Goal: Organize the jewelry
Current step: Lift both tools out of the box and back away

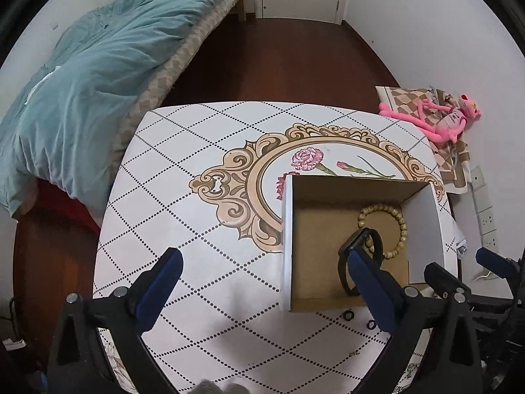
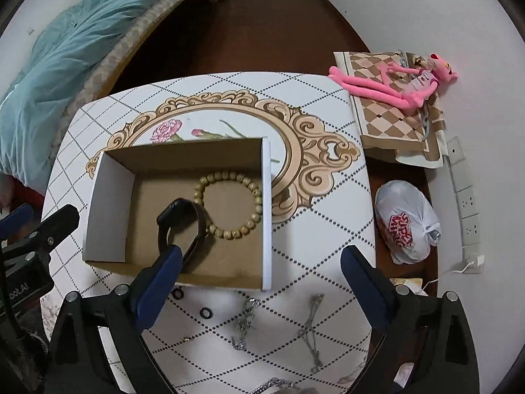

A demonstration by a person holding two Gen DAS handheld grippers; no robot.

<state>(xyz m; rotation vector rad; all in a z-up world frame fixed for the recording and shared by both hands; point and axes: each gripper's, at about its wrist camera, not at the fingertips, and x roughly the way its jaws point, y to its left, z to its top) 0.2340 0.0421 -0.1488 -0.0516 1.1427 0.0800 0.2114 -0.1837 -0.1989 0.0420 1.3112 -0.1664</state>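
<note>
Both grippers, left [image 1: 262, 290] and right [image 2: 261, 280], stood wide and empty. A watch [image 2: 180, 229] and bead bracelet [image 2: 228, 204] lay in the cardboard box [image 2: 108, 193]. Silver chains [image 2: 310, 331] outside looked light, limp, best pinched mid-strand.

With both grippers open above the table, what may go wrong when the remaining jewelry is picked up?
The silver chains lie flat and thin near each other, so the jaws may slip or lift both tangled. The small black rings lie close to the box wall, so a finger may push the box.
</note>
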